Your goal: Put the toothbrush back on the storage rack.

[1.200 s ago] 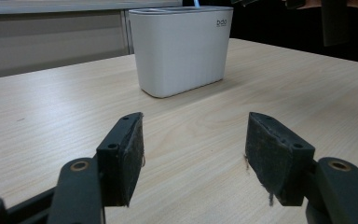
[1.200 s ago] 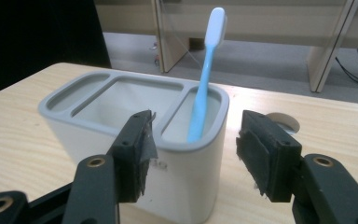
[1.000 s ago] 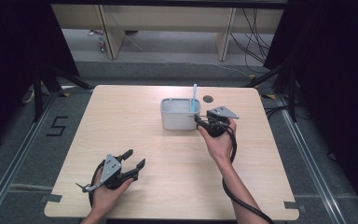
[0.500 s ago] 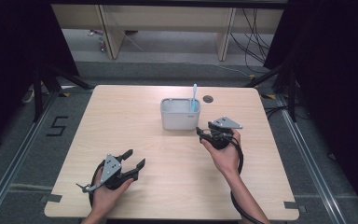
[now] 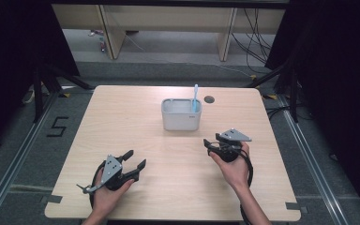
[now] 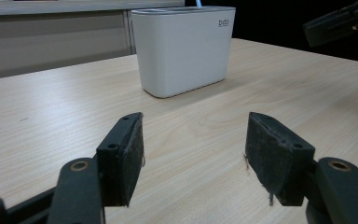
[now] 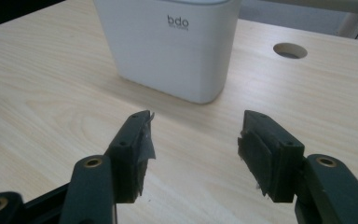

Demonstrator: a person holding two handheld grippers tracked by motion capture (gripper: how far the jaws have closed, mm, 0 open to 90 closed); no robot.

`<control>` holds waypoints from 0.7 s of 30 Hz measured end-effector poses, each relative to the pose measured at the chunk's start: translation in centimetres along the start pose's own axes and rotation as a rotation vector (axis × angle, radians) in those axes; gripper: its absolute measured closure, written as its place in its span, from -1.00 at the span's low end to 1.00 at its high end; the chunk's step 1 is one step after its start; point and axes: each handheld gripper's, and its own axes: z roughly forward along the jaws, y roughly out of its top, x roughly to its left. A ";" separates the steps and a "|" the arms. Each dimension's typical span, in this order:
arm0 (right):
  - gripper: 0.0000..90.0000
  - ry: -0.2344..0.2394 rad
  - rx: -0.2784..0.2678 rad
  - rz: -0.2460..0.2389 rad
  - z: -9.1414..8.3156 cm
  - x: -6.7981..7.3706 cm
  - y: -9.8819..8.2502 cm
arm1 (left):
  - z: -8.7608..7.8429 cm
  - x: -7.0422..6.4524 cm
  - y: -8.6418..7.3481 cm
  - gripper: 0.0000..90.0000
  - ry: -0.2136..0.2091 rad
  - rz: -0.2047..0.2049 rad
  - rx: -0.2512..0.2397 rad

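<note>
A white rectangular holder [image 5: 181,114] stands near the far middle of the wooden table [image 5: 122,117], with a light blue stick-like item [image 5: 195,96] upright in its right end. My left gripper [image 5: 135,161] rests at the near left, open and empty, facing the holder [image 6: 182,46]. My right gripper [image 5: 207,144] sits in front of and to the right of the holder [image 7: 168,44], jaws spread with nothing between them. The other gripper [image 6: 340,21] shows at the far right of the left gripper view.
A round cable hole [image 5: 209,99] lies in the tabletop right of the holder, also seen as a hole [image 7: 290,50] in the right gripper view. Black cables trail from both grippers. Shelving and floor lie beyond the table's far edge.
My right gripper has drawn back from the holder toward the near right of the table. The left gripper has stayed put.
</note>
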 end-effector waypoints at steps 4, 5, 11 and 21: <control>-0.04 -0.001 0.015 0.017 -0.2 -0.1 -0.7 | 0.0 0.0 0.0 -0.19 0.001 -0.002 -0.001; -0.04 -0.005 -0.001 0.012 -0.5 -0.3 -1.2 | 0.0 0.0 0.0 -0.19 0.001 -0.005 -0.002; -0.05 -0.019 0.011 0.018 -1.5 -0.6 -2.1 | 0.0 0.1 0.0 -0.18 0.002 -0.007 -0.002; -0.05 -0.020 0.008 0.060 -2.7 -0.6 -5.4 | 0.0 0.1 0.0 -0.18 0.005 -0.014 -0.002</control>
